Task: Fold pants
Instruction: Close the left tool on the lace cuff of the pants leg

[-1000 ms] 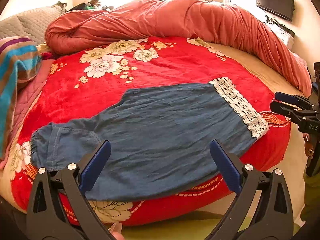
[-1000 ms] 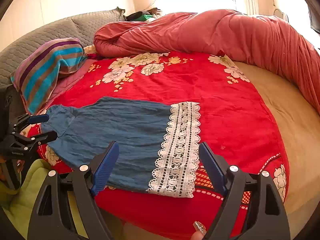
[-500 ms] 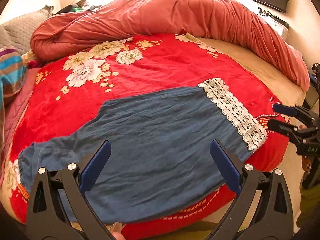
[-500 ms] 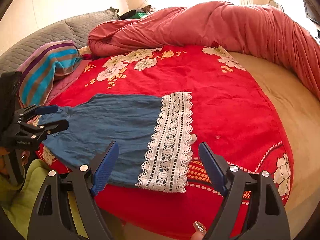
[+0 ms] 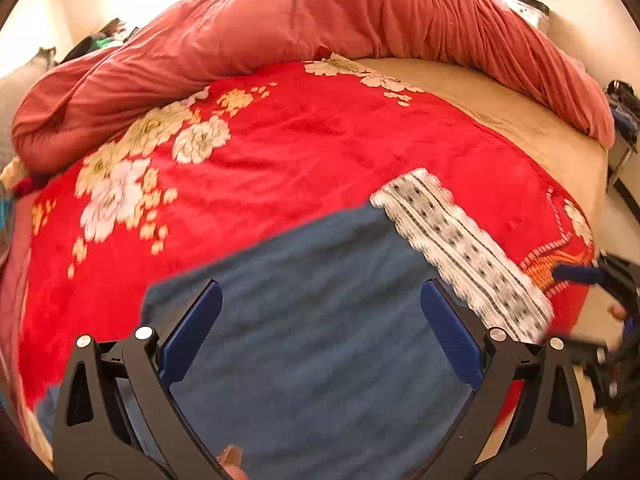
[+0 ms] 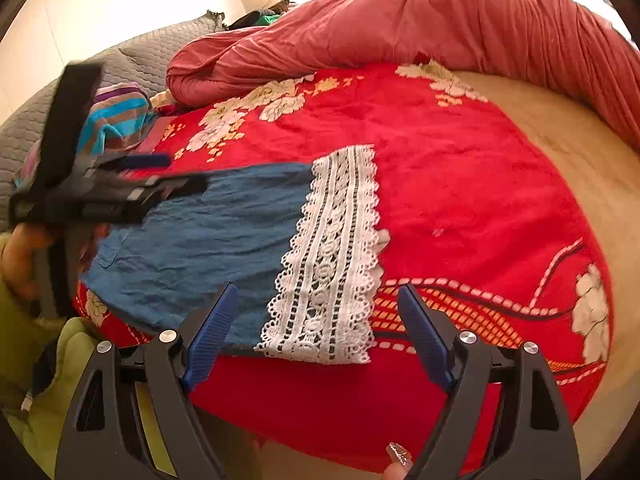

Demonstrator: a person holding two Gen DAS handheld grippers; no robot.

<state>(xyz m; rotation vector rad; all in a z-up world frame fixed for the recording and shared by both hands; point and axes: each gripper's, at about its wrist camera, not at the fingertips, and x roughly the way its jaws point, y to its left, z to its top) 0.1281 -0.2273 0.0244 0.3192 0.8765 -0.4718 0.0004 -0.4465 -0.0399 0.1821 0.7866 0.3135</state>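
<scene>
Sunlit from a window behind, the round bed (image 6: 560,152) carried a red blanket (image 6: 460,184) with a rolled pink duvet (image 6: 440,28) along its far side. Blue pants (image 6: 208,232) lay flat near the blanket's front edge, their white lace cuff (image 6: 332,264) toward the right. The right gripper (image 6: 318,334) hung over the cuff's near corner, fingers wide and holding nothing. The left gripper (image 5: 320,336) was over the blue cloth, its fingers also spread and empty, that view smeared by motion. Risks looked plain enough: a pinch at the cuff might have caught the plush blanket underneath as well, or only the top layer of a doubled leg, leaving a crooked fold. Open lacework could also have snagged on a fingertip.
</scene>
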